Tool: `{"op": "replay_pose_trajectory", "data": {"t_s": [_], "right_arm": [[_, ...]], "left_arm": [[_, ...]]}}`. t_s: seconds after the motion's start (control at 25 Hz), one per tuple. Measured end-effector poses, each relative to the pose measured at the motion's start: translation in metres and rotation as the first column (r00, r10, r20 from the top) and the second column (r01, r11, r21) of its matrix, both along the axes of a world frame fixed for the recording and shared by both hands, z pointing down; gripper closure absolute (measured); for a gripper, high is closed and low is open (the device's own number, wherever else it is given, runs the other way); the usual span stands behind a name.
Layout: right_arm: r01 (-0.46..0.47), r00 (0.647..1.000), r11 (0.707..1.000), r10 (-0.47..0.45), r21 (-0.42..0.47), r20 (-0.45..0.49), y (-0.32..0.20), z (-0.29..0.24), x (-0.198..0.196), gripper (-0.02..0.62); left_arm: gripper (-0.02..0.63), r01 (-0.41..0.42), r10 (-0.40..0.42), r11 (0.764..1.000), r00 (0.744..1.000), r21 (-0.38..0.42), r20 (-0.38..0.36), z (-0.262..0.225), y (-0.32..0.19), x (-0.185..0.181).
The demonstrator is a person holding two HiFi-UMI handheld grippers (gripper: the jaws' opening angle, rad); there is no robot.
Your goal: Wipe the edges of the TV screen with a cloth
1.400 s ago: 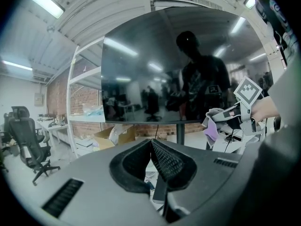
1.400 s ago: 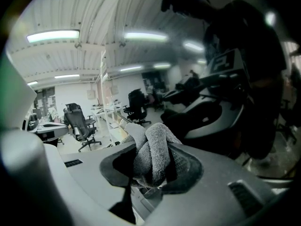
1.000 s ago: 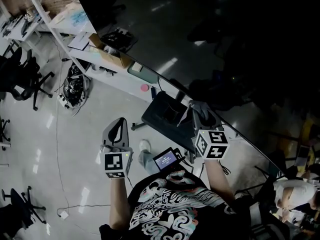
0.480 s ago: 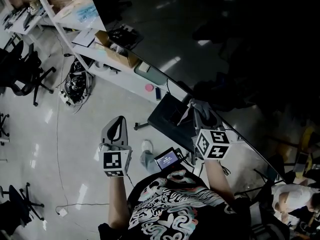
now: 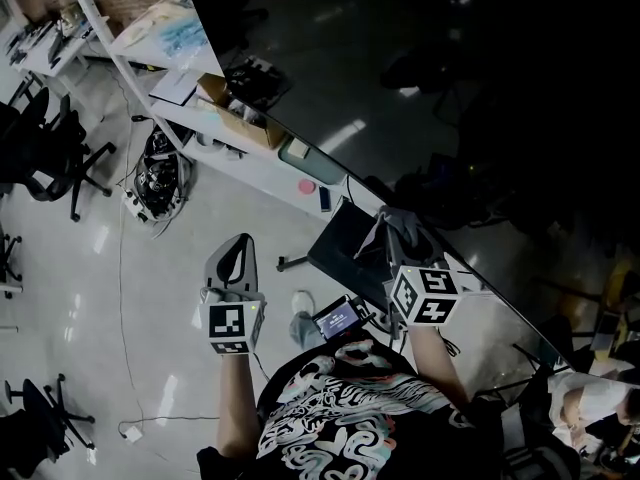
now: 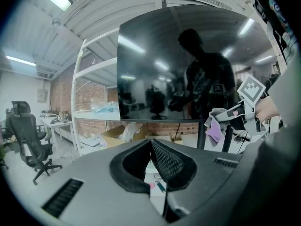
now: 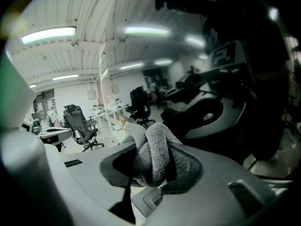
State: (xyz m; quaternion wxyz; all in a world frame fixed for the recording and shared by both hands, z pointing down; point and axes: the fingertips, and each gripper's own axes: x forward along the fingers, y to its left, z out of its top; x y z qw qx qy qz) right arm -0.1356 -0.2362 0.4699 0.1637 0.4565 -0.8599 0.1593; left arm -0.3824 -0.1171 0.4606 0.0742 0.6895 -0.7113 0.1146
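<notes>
The big dark TV screen (image 5: 450, 98) fills the upper right of the head view, and its lower edge runs diagonally down to the right. My right gripper (image 5: 392, 218) is shut on a grey cloth (image 5: 412, 230) and sits right at that lower edge. In the right gripper view the bunched cloth (image 7: 150, 157) bulges out between the jaws, with the dark glass (image 7: 254, 93) close on the right. My left gripper (image 5: 238, 243) hangs over the floor left of the TV, shut and empty. Its own view faces the screen (image 6: 188, 65), with the pads (image 6: 164, 161) pressed together.
A white shelf rack with cardboard boxes (image 5: 225, 98) stands behind the TV's left end. Office chairs (image 5: 50, 158) and a tangle of cables (image 5: 155, 173) are on the floor at the left. A black stand (image 5: 345, 243) sits under the screen. Another person (image 5: 590, 398) is at the lower right.
The head view has drifted, so the shelf and TV edge sit a little further right and lower. Both grippers hold nearly the same places, and the cloth stays gripped.
</notes>
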Motion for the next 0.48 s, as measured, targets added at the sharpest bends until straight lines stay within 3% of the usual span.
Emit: {"op": "replay_pose_trajectory", "data": {"t_s": [0.48], "right_arm": [[-0.003,1.0,1.0,0.003,-0.009,0.004,-0.014,0.002,-0.03,0.446]], "left_arm": [[0.589,-0.014,0.014,1.0,1.0,-0.01,0.009,0.001,-0.027,-0.032]]}}
